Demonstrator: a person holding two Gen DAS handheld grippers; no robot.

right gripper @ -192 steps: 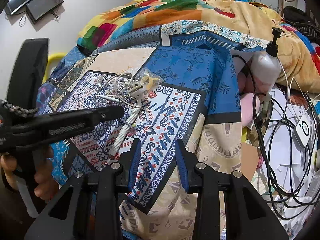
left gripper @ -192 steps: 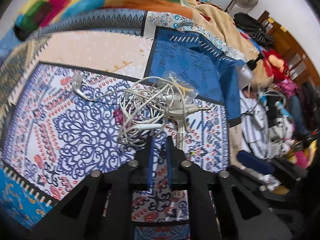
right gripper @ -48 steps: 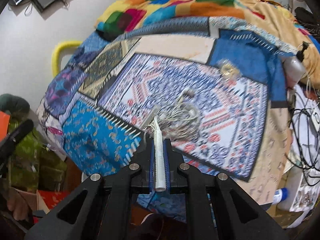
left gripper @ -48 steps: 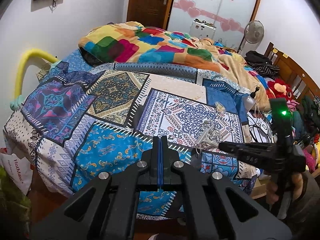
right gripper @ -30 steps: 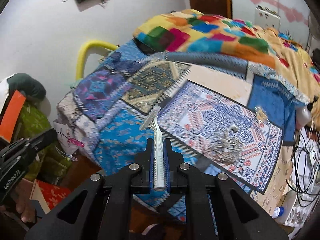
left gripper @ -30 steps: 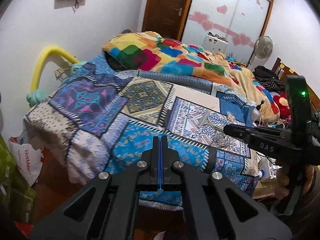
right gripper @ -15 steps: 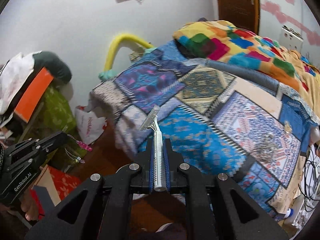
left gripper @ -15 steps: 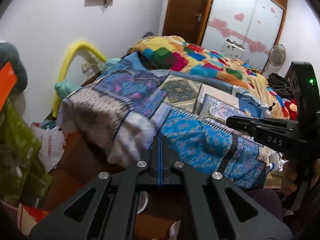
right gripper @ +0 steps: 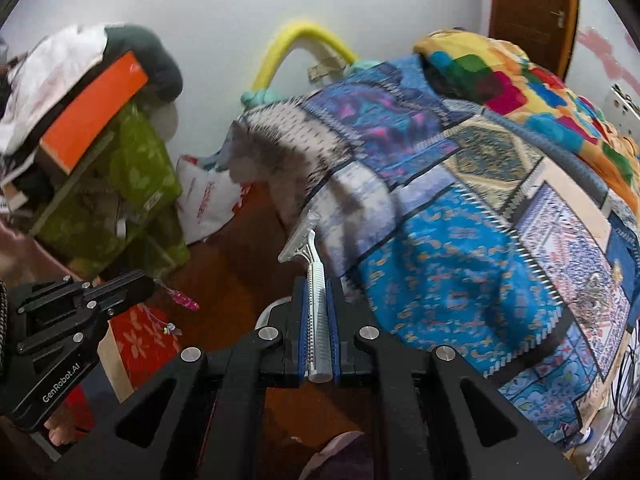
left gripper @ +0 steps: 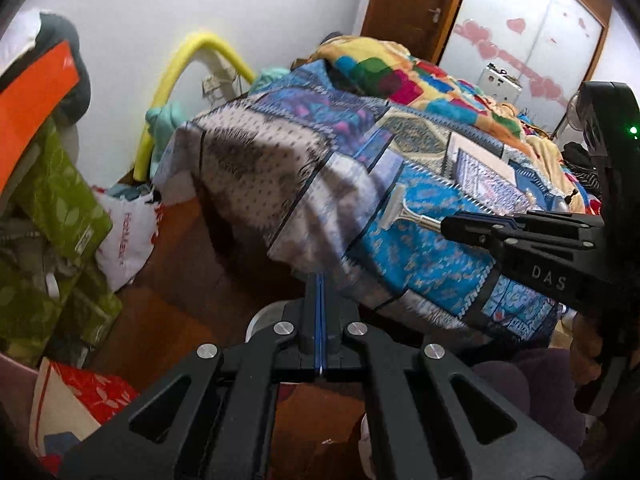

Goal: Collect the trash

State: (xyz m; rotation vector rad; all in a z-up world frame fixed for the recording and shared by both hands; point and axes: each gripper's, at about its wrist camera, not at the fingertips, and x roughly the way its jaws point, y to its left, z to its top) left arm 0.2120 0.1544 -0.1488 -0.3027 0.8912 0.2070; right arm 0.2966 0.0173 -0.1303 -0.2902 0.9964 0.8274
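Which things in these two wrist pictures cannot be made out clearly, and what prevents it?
- Round pale object on the floor, left wrist view: the shut left gripper covers most of it.
- Small pink thing at the left gripper tip, right wrist view: too small to identify.
- Tangle of pale cables on the patterned bedspread, right wrist view: too small and blurred.
- Blade of the grey disposable razor in the right gripper: motion blur hides detail.

Grey disposable razor (right gripper: 316, 300), clamped, head forward

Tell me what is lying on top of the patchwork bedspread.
On the patchwork bedspread lie a colourful quilt near the door and a small tangle of white cables. What the quilt covers cannot be seen.
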